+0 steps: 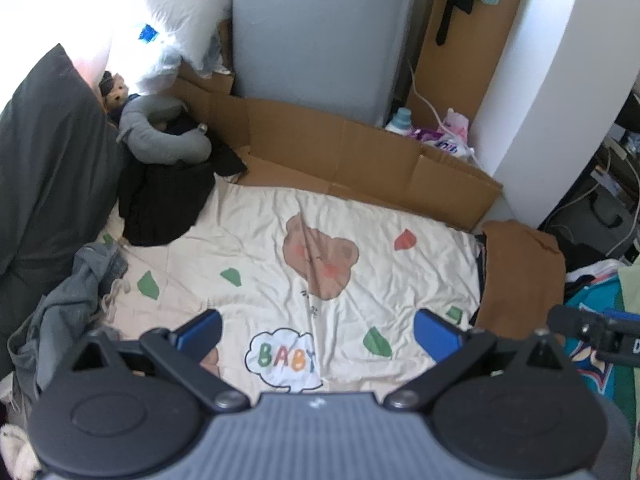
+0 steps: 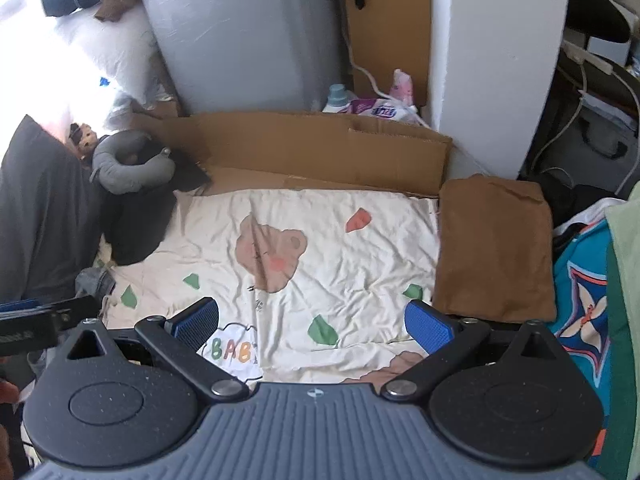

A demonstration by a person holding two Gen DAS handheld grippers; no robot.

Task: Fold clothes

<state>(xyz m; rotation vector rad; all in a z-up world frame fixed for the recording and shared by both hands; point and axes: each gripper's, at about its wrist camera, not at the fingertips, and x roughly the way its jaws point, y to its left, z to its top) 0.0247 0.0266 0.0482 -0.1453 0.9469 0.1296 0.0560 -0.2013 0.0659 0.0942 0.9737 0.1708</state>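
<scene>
Above cream sheet (image 1: 256, 240): empty hand-held grippers

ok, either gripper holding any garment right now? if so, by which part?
Nothing is held. The left gripper and right gripper are both open above the cream sheet, with no cloth between the fingers. The folded brown garment lies untouched at the right.

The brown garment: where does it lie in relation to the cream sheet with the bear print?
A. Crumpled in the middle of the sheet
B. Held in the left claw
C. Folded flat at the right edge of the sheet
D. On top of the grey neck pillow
C: the brown garment lies as a flat folded rectangle at the right edge of the cream sheet, and neither open claw holds anything.
</scene>
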